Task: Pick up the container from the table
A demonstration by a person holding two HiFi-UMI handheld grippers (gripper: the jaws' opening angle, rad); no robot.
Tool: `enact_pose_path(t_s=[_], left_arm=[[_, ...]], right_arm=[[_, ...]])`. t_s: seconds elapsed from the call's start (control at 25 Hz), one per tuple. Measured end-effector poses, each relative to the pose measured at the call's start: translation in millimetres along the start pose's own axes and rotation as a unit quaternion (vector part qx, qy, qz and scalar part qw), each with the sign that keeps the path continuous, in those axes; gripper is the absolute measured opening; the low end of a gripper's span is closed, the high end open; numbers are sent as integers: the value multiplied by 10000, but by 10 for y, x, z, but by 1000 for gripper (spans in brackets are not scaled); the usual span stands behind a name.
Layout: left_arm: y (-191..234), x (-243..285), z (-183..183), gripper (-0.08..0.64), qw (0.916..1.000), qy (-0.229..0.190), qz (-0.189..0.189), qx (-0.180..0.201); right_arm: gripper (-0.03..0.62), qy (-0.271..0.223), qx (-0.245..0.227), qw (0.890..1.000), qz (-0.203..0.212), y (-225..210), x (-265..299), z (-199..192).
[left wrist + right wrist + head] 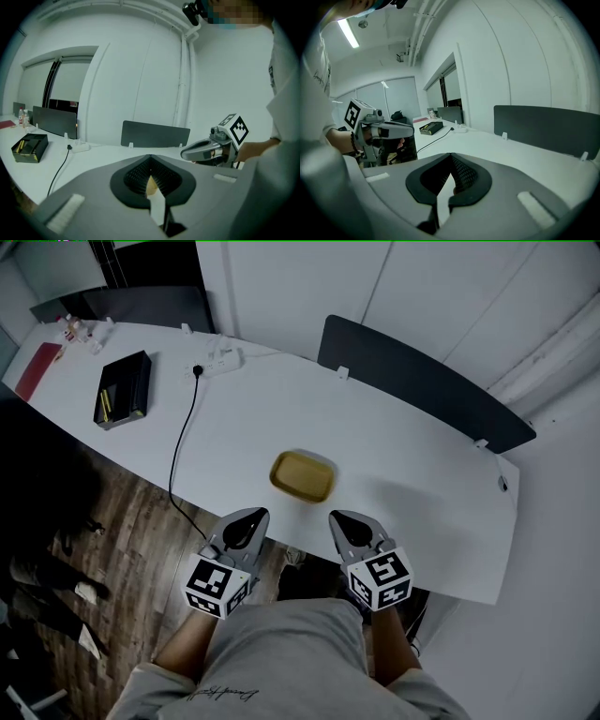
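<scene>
The container (302,475) is a shallow olive-yellow dish with rounded corners. It lies on the white table (412,493) close to the near edge. My left gripper (251,515) hangs just short of the table edge, near the dish's left corner, jaws shut and empty. My right gripper (339,517) is level with it, off the dish's right corner, also shut with nothing in it. In the left gripper view the left gripper (150,157) has its tips together, and a tan sliver of the container (150,186) shows behind them. The right gripper (451,154) has its jaws meeting in its own view.
A black box (123,390) sits at the table's far left, with a power strip (217,360) and its black cable (183,442) trailing off the near edge. A dark divider panel (422,381) stands along the far side. Wooden floor lies to the left.
</scene>
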State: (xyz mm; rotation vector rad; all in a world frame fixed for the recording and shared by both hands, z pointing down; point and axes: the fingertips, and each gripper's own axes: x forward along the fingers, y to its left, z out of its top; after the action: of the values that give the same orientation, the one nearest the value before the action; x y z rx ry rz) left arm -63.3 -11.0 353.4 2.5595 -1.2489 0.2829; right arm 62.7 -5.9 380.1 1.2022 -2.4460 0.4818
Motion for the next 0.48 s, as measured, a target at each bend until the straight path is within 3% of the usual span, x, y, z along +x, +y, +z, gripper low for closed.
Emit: enact_pose_path(t_s=[0.48], left_arm=[[295,574,246,0,9998,68,193,-75]], right_arm=[[15,54,50,9998,194,-533,414,255]])
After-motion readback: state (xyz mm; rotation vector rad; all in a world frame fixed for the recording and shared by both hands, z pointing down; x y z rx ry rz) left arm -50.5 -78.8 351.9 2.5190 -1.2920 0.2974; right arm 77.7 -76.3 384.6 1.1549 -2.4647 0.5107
